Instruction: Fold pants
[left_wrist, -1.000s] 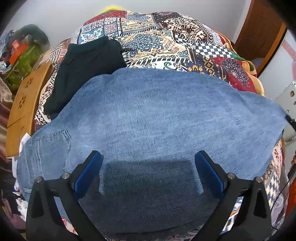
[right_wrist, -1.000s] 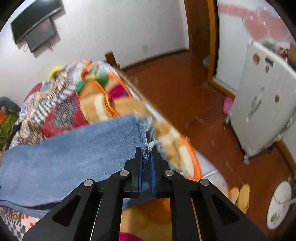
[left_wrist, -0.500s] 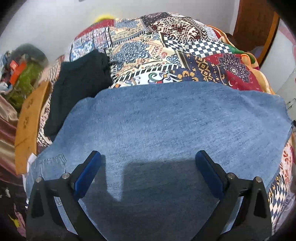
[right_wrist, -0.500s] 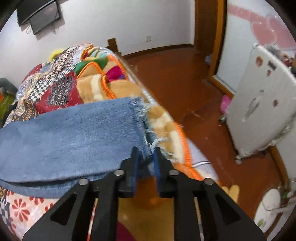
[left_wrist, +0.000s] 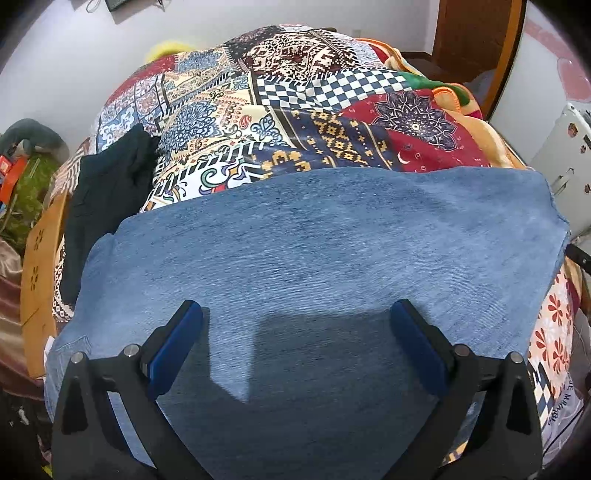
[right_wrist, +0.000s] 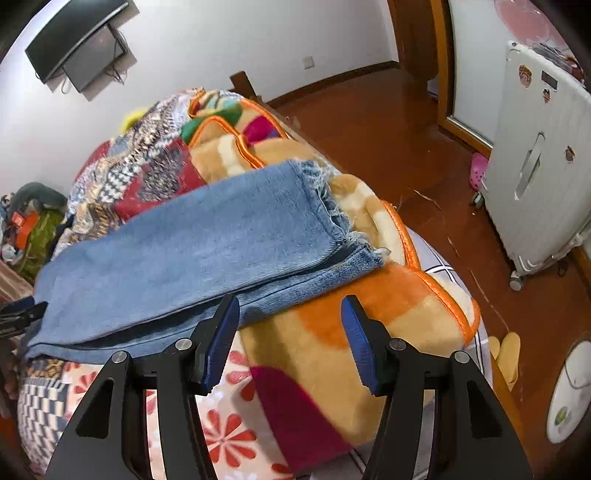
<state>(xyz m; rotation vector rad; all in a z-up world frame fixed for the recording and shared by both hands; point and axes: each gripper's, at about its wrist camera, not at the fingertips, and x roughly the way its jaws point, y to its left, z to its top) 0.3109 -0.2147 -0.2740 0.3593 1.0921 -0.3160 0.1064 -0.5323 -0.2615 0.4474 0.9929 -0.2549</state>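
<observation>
Blue jeans (left_wrist: 314, 251) lie flat across the patchwork bedspread (left_wrist: 295, 110), one leg folded over the other. My left gripper (left_wrist: 295, 314) is open and empty, hovering just above the middle of the denim. In the right wrist view the jeans (right_wrist: 192, 251) end in frayed hems (right_wrist: 332, 206) resting on an orange blanket (right_wrist: 351, 314). My right gripper (right_wrist: 290, 306) is open and empty, just off the near edge of the leg ends.
A black garment (left_wrist: 107, 192) lies on the bed left of the jeans. A wooden headboard (left_wrist: 37, 266) is at the far left. A white appliance (right_wrist: 539, 177) stands on the wooden floor (right_wrist: 388, 110) to the right of the bed.
My right gripper opened and let go of the jeans hem, then drew back toward me. The jeans settled flat. My left gripper stayed open and shifted a little over the denim.
</observation>
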